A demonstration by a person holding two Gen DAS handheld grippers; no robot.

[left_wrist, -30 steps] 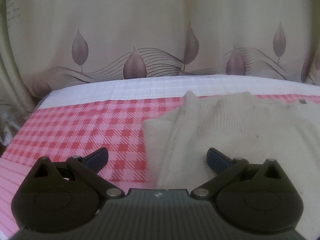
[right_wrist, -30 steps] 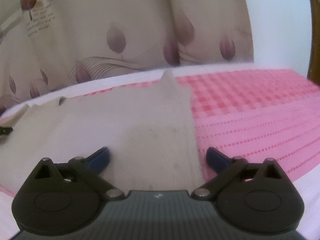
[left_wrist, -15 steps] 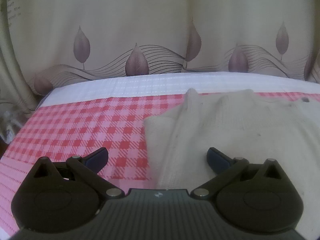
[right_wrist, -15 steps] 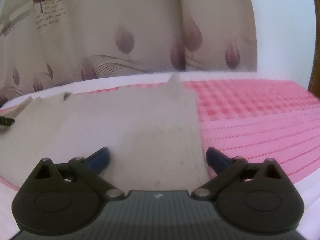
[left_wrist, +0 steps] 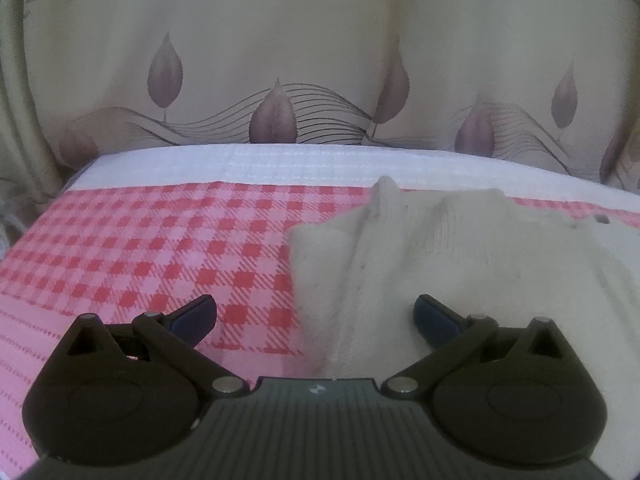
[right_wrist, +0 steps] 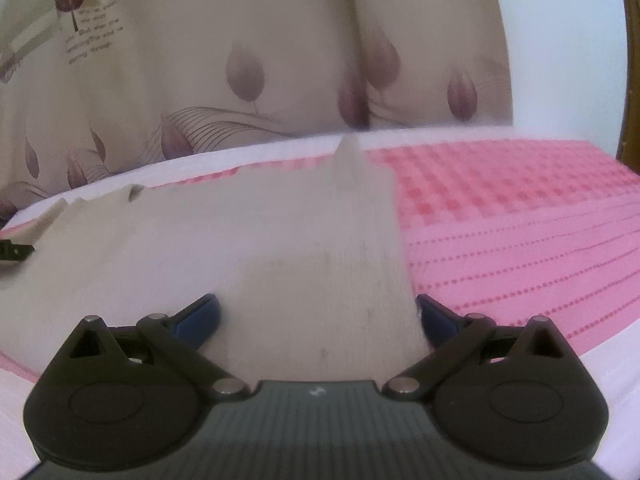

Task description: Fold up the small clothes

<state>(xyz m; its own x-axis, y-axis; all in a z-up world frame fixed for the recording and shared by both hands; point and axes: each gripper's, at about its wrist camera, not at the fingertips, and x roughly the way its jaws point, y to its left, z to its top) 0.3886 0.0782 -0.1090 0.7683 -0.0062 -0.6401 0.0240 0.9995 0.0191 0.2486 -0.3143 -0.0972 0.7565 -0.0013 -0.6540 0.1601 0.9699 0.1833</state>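
With your left hand-held gripper [left_wrist: 314,314] and right hand-held gripper [right_wrist: 318,314] both spread and empty over the sweater [right_wrist: 280,248], no fold looks started yet.

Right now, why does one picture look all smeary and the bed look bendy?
Right wrist view: the cream knitted garment and the pink checked bedsheet are smeared, probably by motion blur. Left wrist view: sharper, the sheet's checks stay crisp. Both views: the fisheye lens curves the bed's far edge and darkens the corners; soft, even light, no glare.
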